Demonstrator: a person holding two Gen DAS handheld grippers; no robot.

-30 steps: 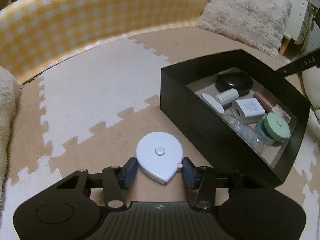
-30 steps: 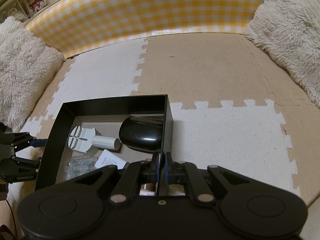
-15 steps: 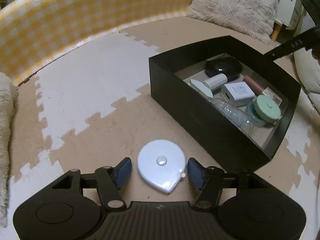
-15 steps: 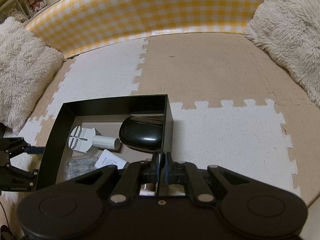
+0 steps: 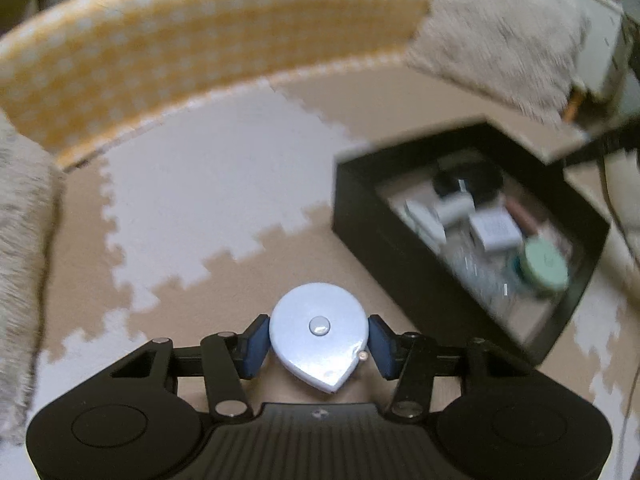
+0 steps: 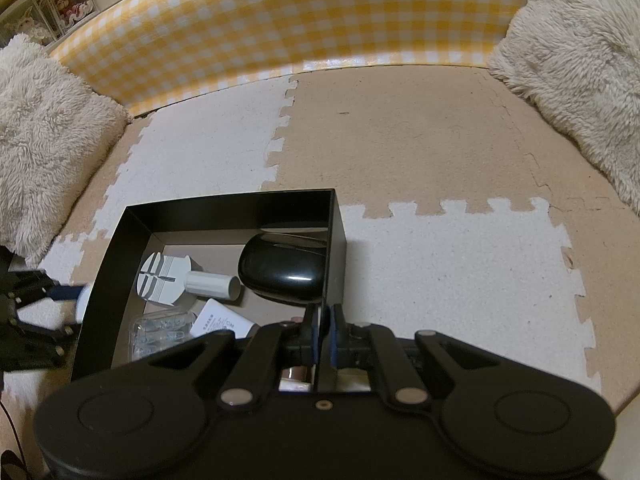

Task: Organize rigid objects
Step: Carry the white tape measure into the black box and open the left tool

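Observation:
A white teardrop-shaped tape measure (image 5: 316, 328) lies between the blue pads of my left gripper (image 5: 318, 344). Its jaws are closing, and both pads touch the case's sides. To the right stands the black box (image 5: 384, 240), holding a black mouse (image 6: 280, 268), a white tool (image 6: 160, 278), a white adapter (image 5: 496, 232), a mint-lidded jar (image 5: 544, 262) and a clear case. My right gripper (image 6: 325, 332) is shut on the box's right wall (image 6: 332, 240). In the right wrist view the left gripper (image 6: 68, 310) shows just outside the box's left wall.
The floor is a beige and white foam puzzle mat (image 6: 440, 152). A yellow checked bumper (image 6: 300, 28) curves along the back. Fluffy cream cushions lie at the left (image 6: 44, 128) and right (image 6: 580, 80).
The left jaws opened wide around the tape measure half a second ago and have now closed onto its sides. The left view is blurred and has shifted slightly. The right gripper has not moved.

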